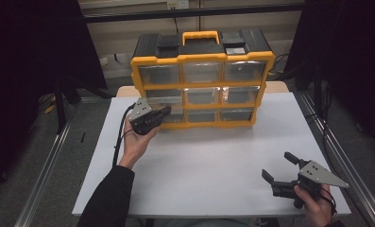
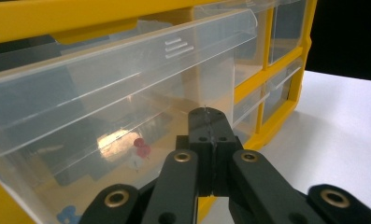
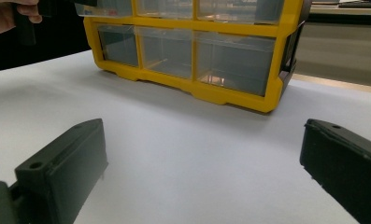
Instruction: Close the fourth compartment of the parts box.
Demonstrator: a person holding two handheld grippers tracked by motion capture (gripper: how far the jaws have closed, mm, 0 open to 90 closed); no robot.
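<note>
Inspection found the left tool with its jaws pressed together, tips at the front of a clear plastic drawer in the left column of the yellow and black plastic parts cabinet, which stood at the far middle of the white bench. From the high view the drawer appeared to be the middle or lower one of that column; which of the two could not be settled. In the left gripper view that drawer front stood out ahead of its neighbours and looked partly drawn, and a red push pin lay inside on the drawer floor. Whether the closed tips pinched the drawer's lip or merely touched it could not be told. The right tool was held low at the near right of the bench, well apart from the cabinet, jaws spread wide and holding nothing. Judged step: working the left drawer, opening or pushing it home. The next move would call for a straight travel along the drawer's run, with the cabinet kept from sliding.
</note>
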